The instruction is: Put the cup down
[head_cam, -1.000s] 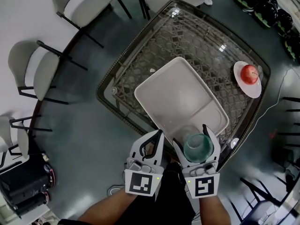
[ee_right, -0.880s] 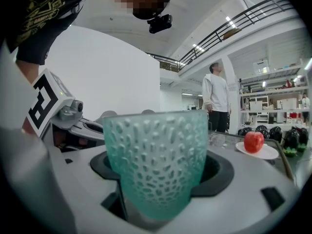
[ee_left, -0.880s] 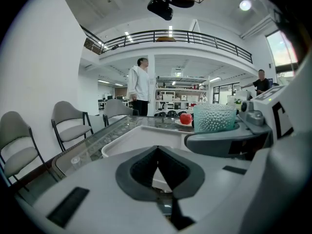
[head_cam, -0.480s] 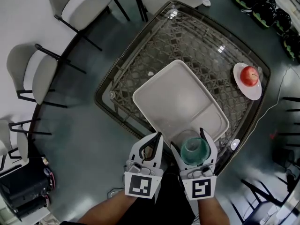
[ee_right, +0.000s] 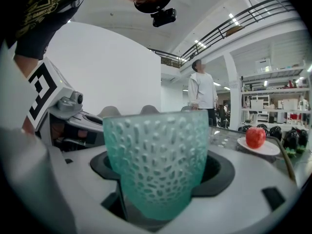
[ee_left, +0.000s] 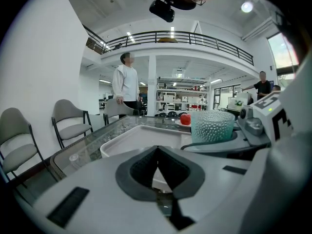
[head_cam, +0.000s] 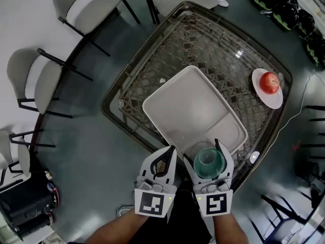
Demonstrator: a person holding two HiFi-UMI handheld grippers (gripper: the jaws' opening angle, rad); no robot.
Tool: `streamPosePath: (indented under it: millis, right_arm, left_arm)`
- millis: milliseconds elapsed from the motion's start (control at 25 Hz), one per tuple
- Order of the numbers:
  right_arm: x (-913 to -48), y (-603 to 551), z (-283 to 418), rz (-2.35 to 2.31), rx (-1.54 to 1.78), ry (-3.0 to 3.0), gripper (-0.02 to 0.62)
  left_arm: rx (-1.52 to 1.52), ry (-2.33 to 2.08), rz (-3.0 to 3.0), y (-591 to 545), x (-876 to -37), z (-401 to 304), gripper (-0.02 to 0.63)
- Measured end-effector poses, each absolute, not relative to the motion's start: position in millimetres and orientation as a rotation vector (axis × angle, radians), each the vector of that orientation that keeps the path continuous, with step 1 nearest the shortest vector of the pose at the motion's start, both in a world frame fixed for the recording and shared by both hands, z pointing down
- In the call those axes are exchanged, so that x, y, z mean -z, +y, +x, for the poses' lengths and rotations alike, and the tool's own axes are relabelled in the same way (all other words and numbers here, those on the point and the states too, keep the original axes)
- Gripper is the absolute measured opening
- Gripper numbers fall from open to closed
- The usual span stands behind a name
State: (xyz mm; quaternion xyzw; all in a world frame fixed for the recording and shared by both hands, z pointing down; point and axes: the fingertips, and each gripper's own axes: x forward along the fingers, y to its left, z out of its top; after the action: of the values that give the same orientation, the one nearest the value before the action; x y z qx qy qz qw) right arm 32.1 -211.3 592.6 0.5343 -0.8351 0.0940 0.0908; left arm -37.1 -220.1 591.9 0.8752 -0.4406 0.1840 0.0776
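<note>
A teal dimpled glass cup point(head_cam: 208, 160) stands upright between the jaws of my right gripper point(head_cam: 204, 154), which is shut on it. It hangs over the near corner of the white tray point(head_cam: 188, 103) on the glass table point(head_cam: 152, 60). In the right gripper view the cup point(ee_right: 156, 160) fills the space between the jaws of the right gripper point(ee_right: 158, 184). My left gripper point(head_cam: 171, 150) is just left of it, shut and empty, off the table's near edge. In the left gripper view, the left gripper point(ee_left: 157, 152) has its jaws together, and beyond it are the cup point(ee_left: 212, 126) and the tray point(ee_left: 129, 136).
A red apple point(head_cam: 269, 82) lies on a small white plate point(head_cam: 263, 94) at the table's right corner. Grey chairs point(head_cam: 43, 78) stand round the table's far and left sides. A person in white point(ee_right: 201, 94) stands beyond the table. Dark gear point(head_cam: 284, 6) sits on the floor at the top right.
Both grippers and the cup have edged slightly left and forward towards the tray's near corner. The grip on the cup is unchanged.
</note>
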Motion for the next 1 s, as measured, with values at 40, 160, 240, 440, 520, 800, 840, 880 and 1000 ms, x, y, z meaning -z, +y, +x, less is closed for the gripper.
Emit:
streamPosePath:
  millis: [40, 160, 240, 440, 520, 800, 840, 880, 1000]
  right_arm:
    - [-592.7, -211.8, 31.8, 1.587, -0.28, -2.481, 0.382]
    - [-595.3, -212.3, 29.3, 1.557, -0.285, -2.476, 0.382]
    - [-597.2, -212.8, 27.3, 1.538, -0.291, -2.474, 0.382]
    - [-600.9, -211.8, 19.5, 1.455, -0.243, -2.467, 0.382]
    - [-605.8, -208.6, 18.2, 1.384, -0.208, -2.438, 0.382]
    - [-608.6, -206.6, 15.5, 1.314, -0.178, -2.427, 0.382]
    - [-608.1, -206.4, 15.4, 1.314, -0.173, -2.429, 0.382]
    - [-607.8, -206.2, 15.4, 1.316, -0.172, -2.432, 0.382]
    - [-608.5, -205.0, 15.8, 1.319, -0.182, -2.432, 0.383]
  left_arm:
    - [-0.547, -1.321, 2.624, -220.0, -591.4, -36.7, 0.006]
    - [-0.537, -1.322, 2.621, -219.7, -590.8, -36.2, 0.006]
    - [-0.538, -1.32, 2.624, -219.0, -590.8, -36.0, 0.006]
    - [-0.539, -1.314, 2.624, -215.8, -590.1, -35.7, 0.006]
    - [-0.54, -1.312, 2.625, -215.4, -589.5, -35.3, 0.006]
    - [-0.536, -1.323, 2.634, -217.1, -586.2, -37.6, 0.006]
    - [-0.53, -1.325, 2.632, -217.4, -585.7, -37.6, 0.006]
    - [-0.529, -1.326, 2.631, -217.5, -585.6, -37.5, 0.006]
    - [-0.538, -1.322, 2.639, -216.8, -585.7, -37.3, 0.006]
